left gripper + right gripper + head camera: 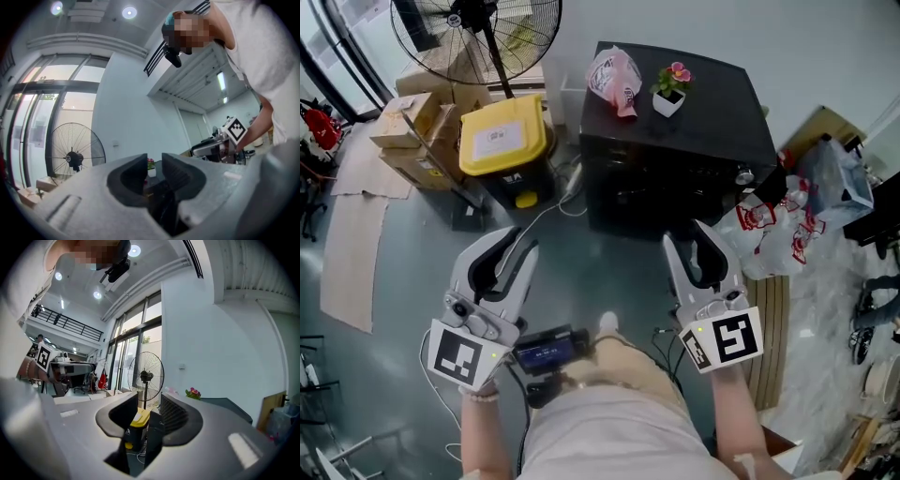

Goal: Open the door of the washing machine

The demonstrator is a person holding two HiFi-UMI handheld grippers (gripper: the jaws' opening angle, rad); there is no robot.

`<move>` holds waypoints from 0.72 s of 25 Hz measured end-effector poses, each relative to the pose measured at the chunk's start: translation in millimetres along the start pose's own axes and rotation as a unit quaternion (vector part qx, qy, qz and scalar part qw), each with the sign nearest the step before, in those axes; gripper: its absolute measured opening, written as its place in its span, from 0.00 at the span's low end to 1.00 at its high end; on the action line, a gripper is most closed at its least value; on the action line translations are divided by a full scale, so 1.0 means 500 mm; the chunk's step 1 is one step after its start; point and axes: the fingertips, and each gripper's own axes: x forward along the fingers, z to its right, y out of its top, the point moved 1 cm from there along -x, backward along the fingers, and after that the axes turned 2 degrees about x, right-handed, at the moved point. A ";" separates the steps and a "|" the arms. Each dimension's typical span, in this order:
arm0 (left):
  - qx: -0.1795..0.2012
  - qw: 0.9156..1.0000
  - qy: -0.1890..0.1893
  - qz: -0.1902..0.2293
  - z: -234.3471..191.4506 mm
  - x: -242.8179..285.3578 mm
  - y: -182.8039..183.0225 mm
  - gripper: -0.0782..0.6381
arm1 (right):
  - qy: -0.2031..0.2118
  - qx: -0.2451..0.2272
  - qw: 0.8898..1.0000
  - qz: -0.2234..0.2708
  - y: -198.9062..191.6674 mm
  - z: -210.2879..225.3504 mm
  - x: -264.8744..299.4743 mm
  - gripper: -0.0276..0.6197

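The washing machine (675, 159) is a black box-shaped unit against the far wall, with a pink bag (614, 80) and a small potted flower (669, 89) on its top. Its dark front faces me, and I cannot make out the door's outline. My left gripper (520, 242) hovers over the floor, short of the machine's left front corner, open and empty. My right gripper (692, 236) hangs just before the machine's front, also open with nothing between its fingers. The left gripper view shows my left gripper (154, 164) framing the flower pot (151, 167). My right gripper (149, 406) frames the machine's corner (153, 437).
A bin with a yellow lid (504, 136) stands left of the machine, cardboard boxes (417, 127) and a standing fan (478, 33) behind it. Plastic bags (769, 230) and clutter lie on the right. A cable (548, 211) crosses the grey floor.
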 end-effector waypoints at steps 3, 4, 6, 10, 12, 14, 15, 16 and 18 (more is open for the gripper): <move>-0.003 1.000 0.009 0.002 -0.013 0.031 -0.009 0.23 | 0.006 -0.004 1.000 -0.003 -0.008 0.023 0.022 0.25; -0.004 1.000 0.011 -0.004 -0.018 0.038 -0.016 0.23 | 0.008 -0.005 1.000 -0.005 -0.011 0.029 0.029 0.26; -0.009 1.000 0.019 -0.008 -0.029 0.053 -0.028 0.24 | 0.012 -0.007 1.000 -0.009 -0.017 0.040 0.042 0.25; -0.015 1.000 0.023 -0.004 -0.041 0.091 -0.042 0.25 | 0.022 -0.007 1.000 -0.016 -0.033 0.063 0.066 0.25; -0.014 1.000 0.021 -0.005 -0.041 0.109 -0.051 0.25 | 0.026 -0.005 0.999 -0.019 -0.042 0.074 0.075 0.25; -0.011 1.000 0.015 -0.015 -0.040 0.124 -0.066 0.25 | 0.030 -0.003 0.999 -0.023 -0.051 0.083 0.085 0.25; -0.009 1.000 0.009 -0.022 -0.039 0.130 -0.075 0.25 | 0.032 -0.002 0.999 -0.025 -0.054 0.087 0.091 0.25; -0.007 1.000 0.003 -0.028 -0.037 0.136 -0.083 0.25 | 0.033 -0.001 0.999 -0.027 -0.058 0.090 0.097 0.25; -0.006 0.999 -0.009 -0.035 -0.033 0.148 -0.095 0.25 | 0.036 0.001 0.999 -0.031 -0.067 0.095 0.105 0.25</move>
